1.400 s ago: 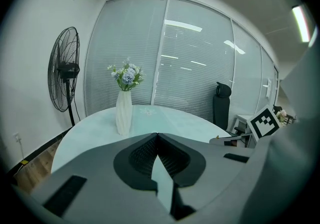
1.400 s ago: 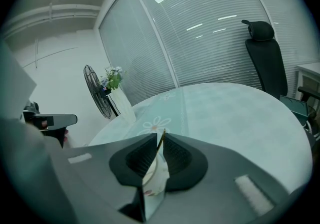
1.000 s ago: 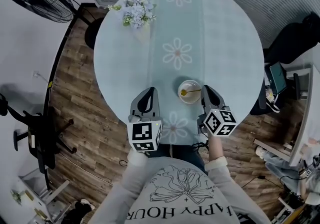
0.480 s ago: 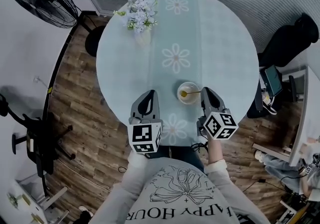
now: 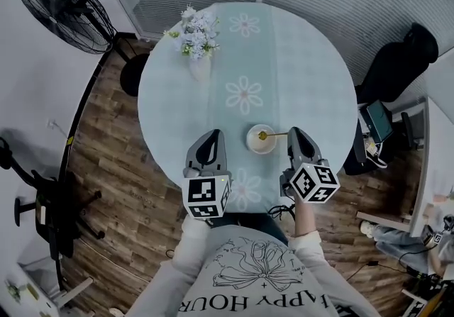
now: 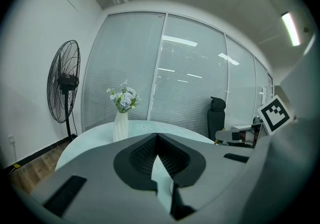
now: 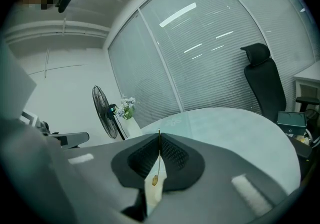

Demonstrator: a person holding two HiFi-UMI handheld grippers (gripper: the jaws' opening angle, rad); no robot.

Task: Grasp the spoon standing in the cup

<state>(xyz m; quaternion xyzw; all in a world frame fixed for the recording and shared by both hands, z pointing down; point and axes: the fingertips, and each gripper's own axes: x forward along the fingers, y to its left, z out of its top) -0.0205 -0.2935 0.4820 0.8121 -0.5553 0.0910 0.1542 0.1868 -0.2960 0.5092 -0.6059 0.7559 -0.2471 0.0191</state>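
Note:
A cream cup [image 5: 259, 140] stands on the round pale-green table [image 5: 312, 74] near its front edge. A thin gold spoon [image 5: 273, 135] reaches from over the cup's mouth to my right gripper [image 5: 291, 132], which is shut on its handle. In the right gripper view the spoon [image 7: 156, 168] hangs between the closed jaws of the right gripper [image 7: 159, 135], bowl end nearest the camera. Whether the bowl still sits inside the cup I cannot tell. My left gripper [image 5: 211, 135] hovers left of the cup, shut and empty; the same gripper [image 6: 157, 135] shows its tips together in the left gripper view.
A white vase of flowers [image 5: 195, 35] stands at the table's far left. A standing fan [image 5: 60, 3] is on the floor to the left. A black office chair [image 5: 397, 60] and a desk are to the right. Blinds run behind the table.
Both grippers have risen a little above the table, the right one with the spoon still in its jaws. The cup has stayed in place.

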